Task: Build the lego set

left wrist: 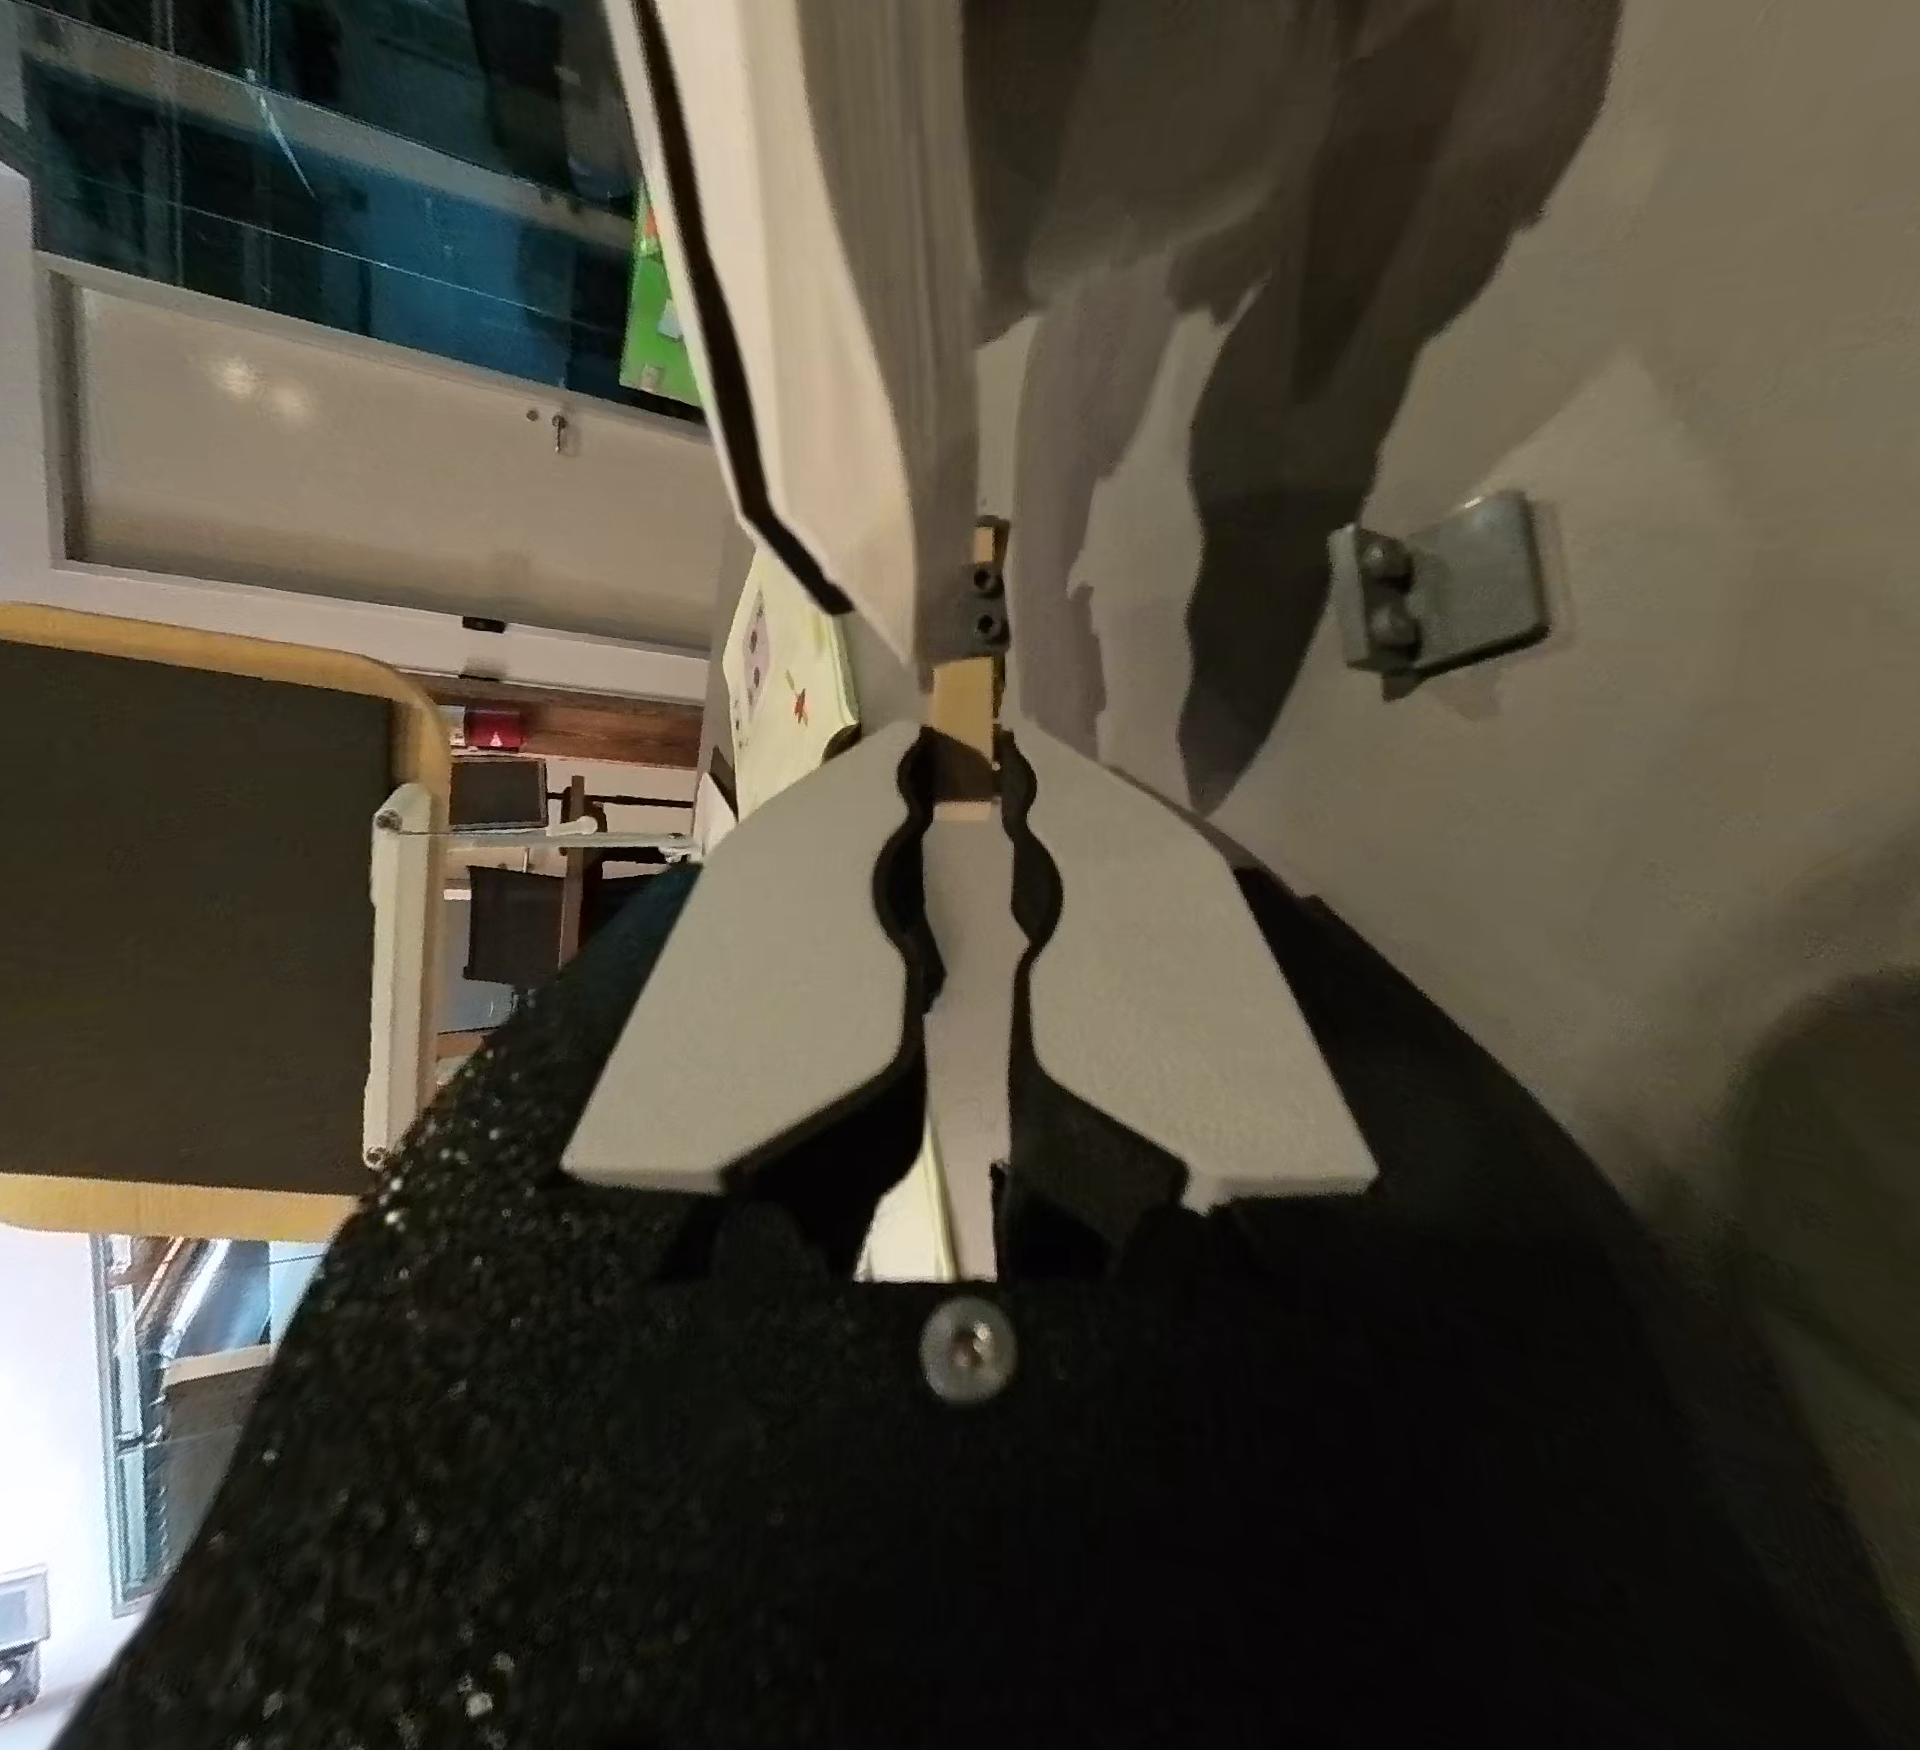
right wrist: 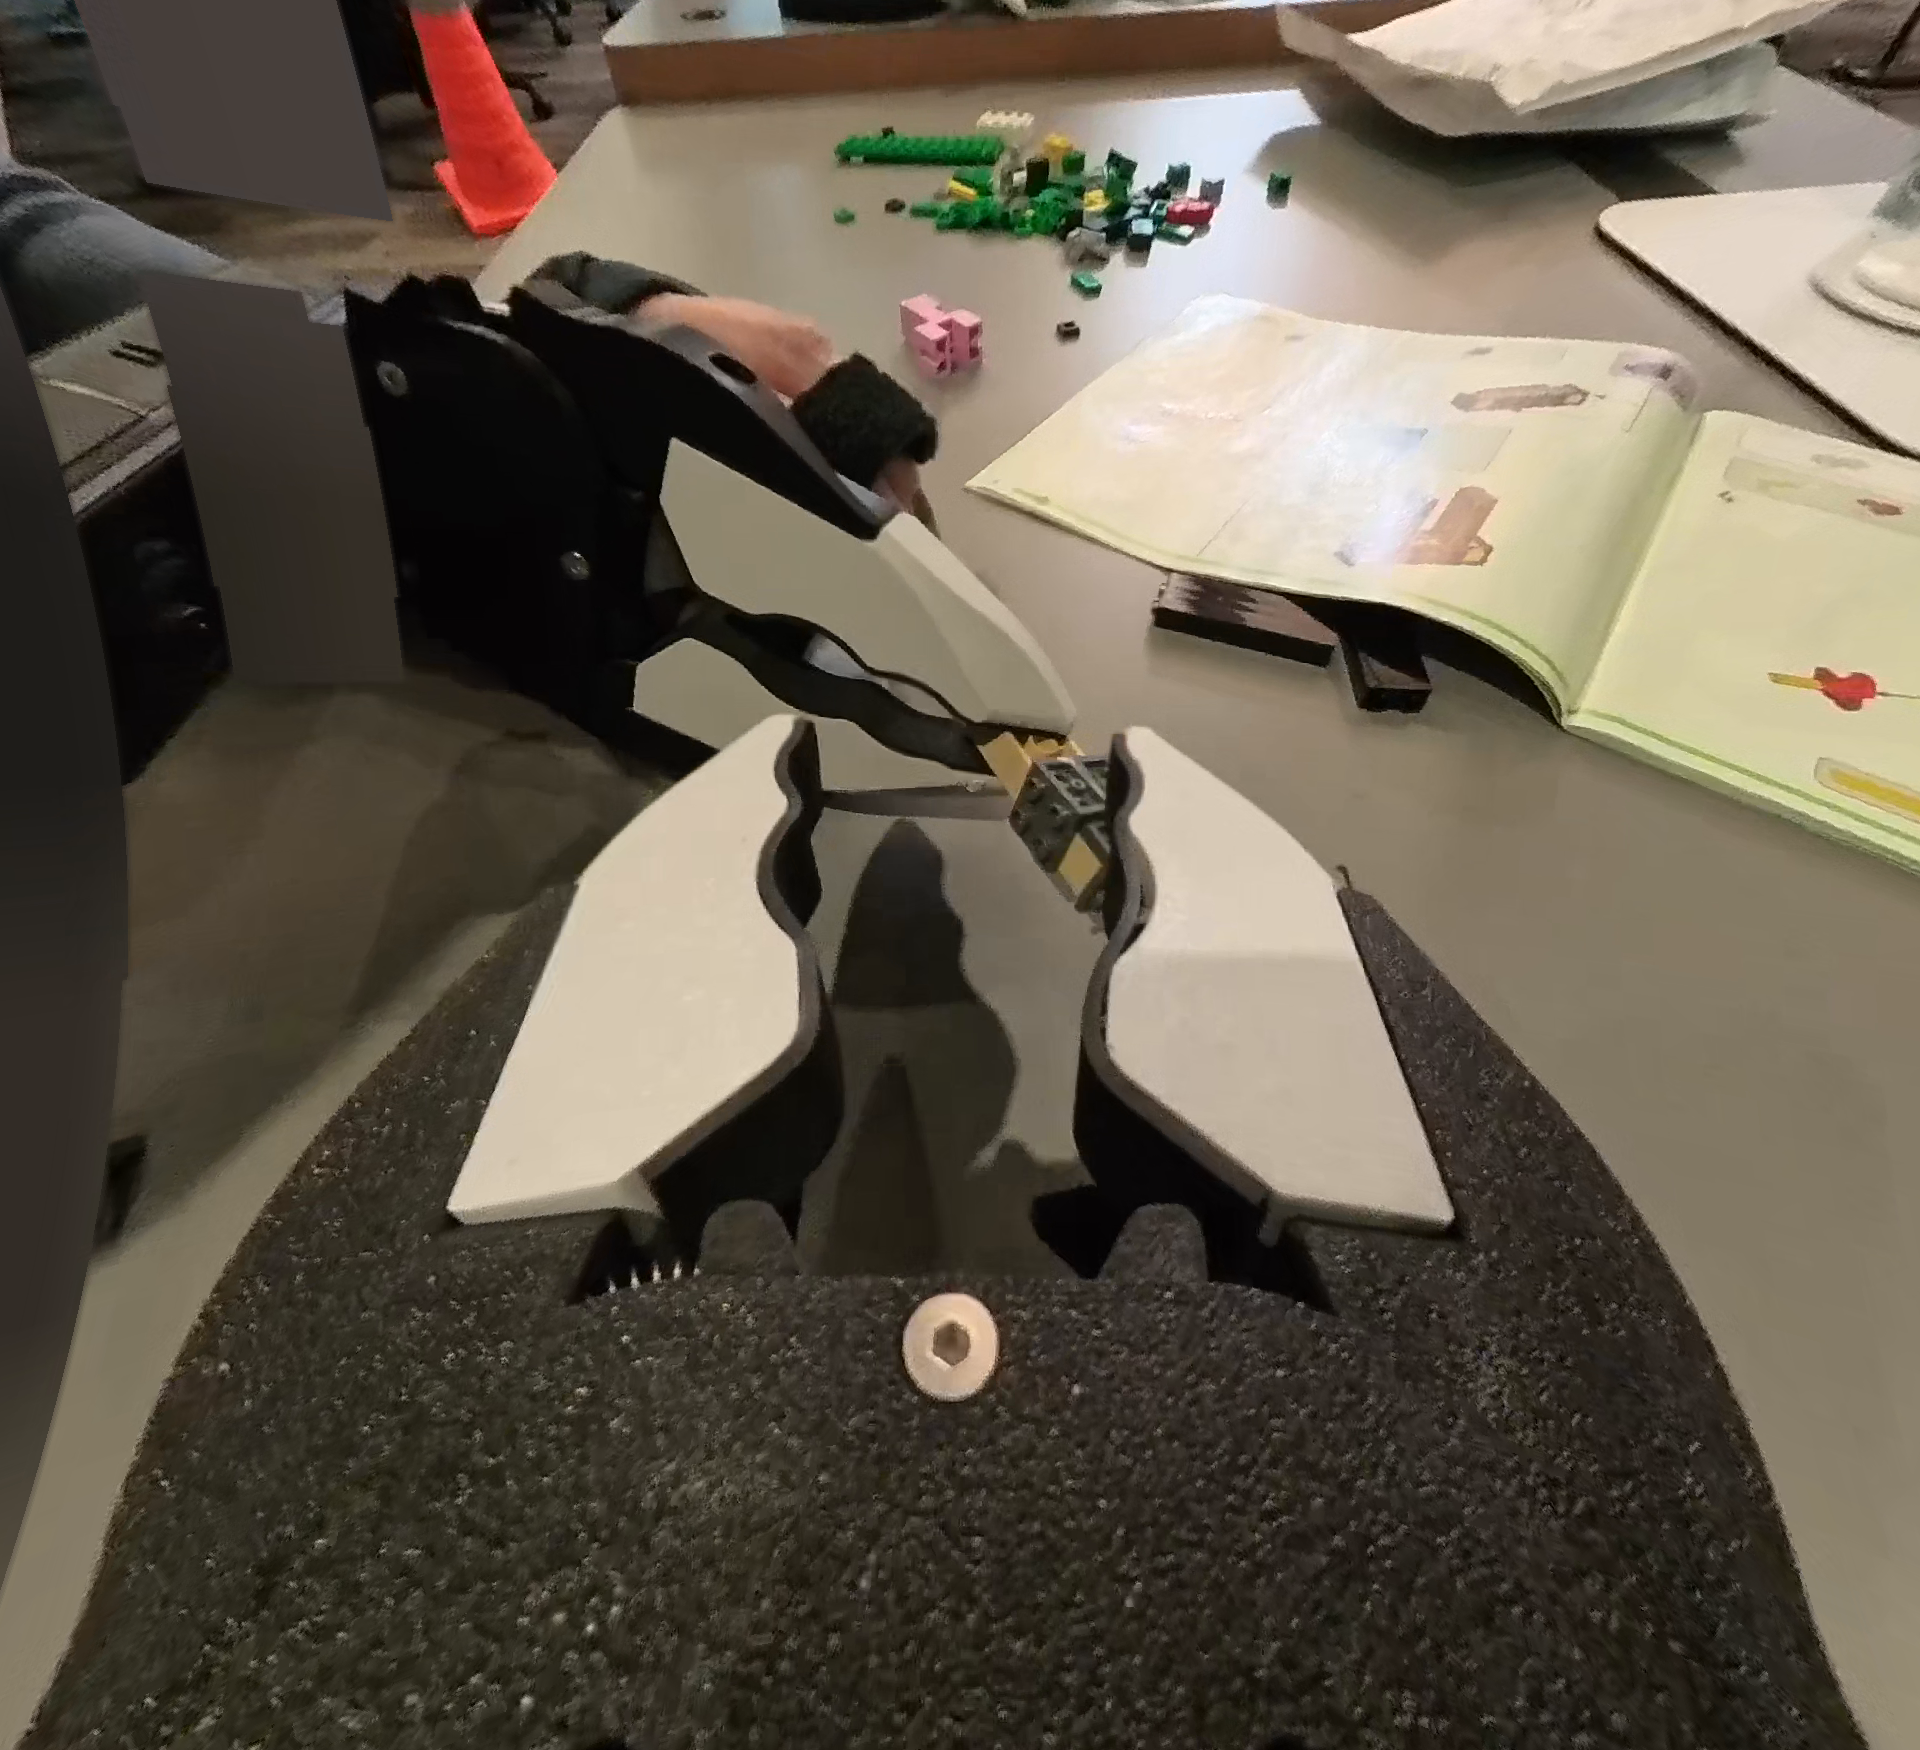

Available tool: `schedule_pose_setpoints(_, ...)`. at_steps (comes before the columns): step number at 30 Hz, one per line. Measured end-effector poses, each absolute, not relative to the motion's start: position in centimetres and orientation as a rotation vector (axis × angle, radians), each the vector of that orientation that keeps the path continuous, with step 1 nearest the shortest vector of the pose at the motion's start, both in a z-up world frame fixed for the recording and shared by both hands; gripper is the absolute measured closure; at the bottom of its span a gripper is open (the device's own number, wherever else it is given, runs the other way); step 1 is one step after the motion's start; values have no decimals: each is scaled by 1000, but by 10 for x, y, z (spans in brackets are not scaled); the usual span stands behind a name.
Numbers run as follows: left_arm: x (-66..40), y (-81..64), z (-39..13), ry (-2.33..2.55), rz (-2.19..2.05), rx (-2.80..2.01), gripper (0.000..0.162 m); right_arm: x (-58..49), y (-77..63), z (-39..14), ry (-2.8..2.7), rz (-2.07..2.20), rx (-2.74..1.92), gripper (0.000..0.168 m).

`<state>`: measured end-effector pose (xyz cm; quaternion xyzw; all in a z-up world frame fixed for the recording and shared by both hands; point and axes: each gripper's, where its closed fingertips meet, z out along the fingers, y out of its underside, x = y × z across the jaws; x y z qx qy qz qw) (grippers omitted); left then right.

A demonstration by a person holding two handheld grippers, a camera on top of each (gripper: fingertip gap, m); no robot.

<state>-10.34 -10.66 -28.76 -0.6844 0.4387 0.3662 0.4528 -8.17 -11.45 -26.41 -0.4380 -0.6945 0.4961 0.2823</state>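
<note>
My left gripper (left wrist: pixel 961 765) is shut on a small tan brick assembly (left wrist: pixel 961 713) with a dark grey brick (left wrist: pixel 982 604) on it. In the right wrist view the left gripper (right wrist: pixel 1023 734) reaches in from the left, held by a hand, and grips the tan end of the same assembly (right wrist: pixel 1060 807). My right gripper (right wrist: pixel 961 755) is open. The assembly lies between its fingertips, against the inside of the right-hand finger (right wrist: pixel 1132 765). In the left wrist view one right gripper finger (left wrist: pixel 831 298) comes in from the top, with its tip at the dark grey brick.
On the grey table (right wrist: pixel 1455 973) lie a pile of loose green bricks (right wrist: pixel 1060 194), a pink brick build (right wrist: pixel 940 334), an open instruction booklet (right wrist: pixel 1351 495) over dark brown plates (right wrist: pixel 1247 625), and paper bags (right wrist: pixel 1558 38). A grey piece (left wrist: pixel 1439 588) lies nearby. An orange cone (right wrist: pixel 468 69) stands on the floor. The tips of both grippers are at nearly the same place. About 6 cm separates my right fingertips from the grey piece (left wrist: pixel 1439 588).
</note>
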Motion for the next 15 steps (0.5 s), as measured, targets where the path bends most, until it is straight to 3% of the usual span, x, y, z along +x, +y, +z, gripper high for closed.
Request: schedule_pose_setpoints(15, -104, -105, -287, 1036, 867, -1719, 150, -83, -119, -275, -1937, 1226, -1169, 121)
